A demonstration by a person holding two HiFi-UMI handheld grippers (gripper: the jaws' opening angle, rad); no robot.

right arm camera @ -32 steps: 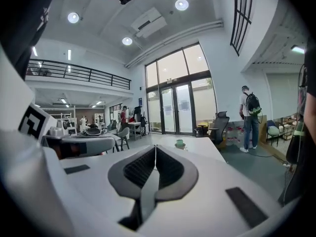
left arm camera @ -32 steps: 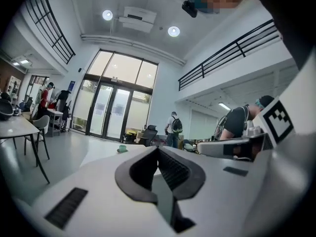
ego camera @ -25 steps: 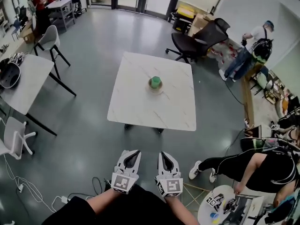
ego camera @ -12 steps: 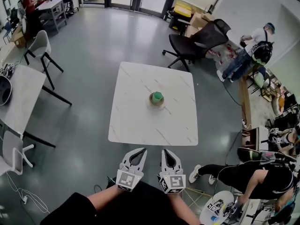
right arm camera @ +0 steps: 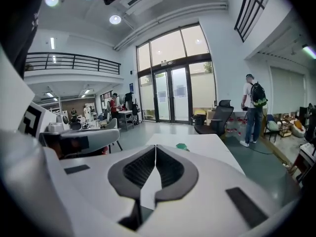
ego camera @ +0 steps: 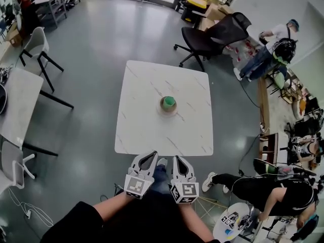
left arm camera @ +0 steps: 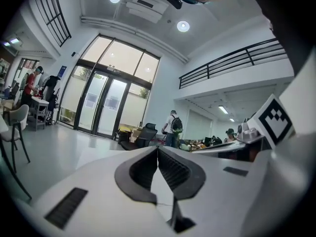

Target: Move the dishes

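So, left side first: the left tongs [ego camera: 150, 156] are pinched fully together with nothing in them. The left gripper view shows the two ribbed pads meeting at the tip, with only floor and room beyond. I can't pick the dishes out in that view at all.

The dishes themselves are a little green cup [ego camera: 168, 102] sitting on a tan saucer [ego camera: 164, 111], out near the middle of the white marble table [ego camera: 142, 130]. From the tongs that's straight ahead and well apart, past the table's near edge. Both pairs are only hovering just short of that edge. The stack is round, so there's no long axis to line up with and any approach angle works.

The right tongs [ego camera: 178, 159] are also closed on nothing. In the right gripper view a bit of green peeks over the tips, a touch to the right of them. The stack lies roughly between the two pairs. My guess is the right is a hair nearer, but it's close to a tie. Either one has to open up and reach forward first.

As for writing, there's nothing readable. The left marker cube [ego camera: 135, 185] and right marker cube [ego camera: 185, 191] carry black-and-white square patterns, not text. No brand shows on the cup or saucer.
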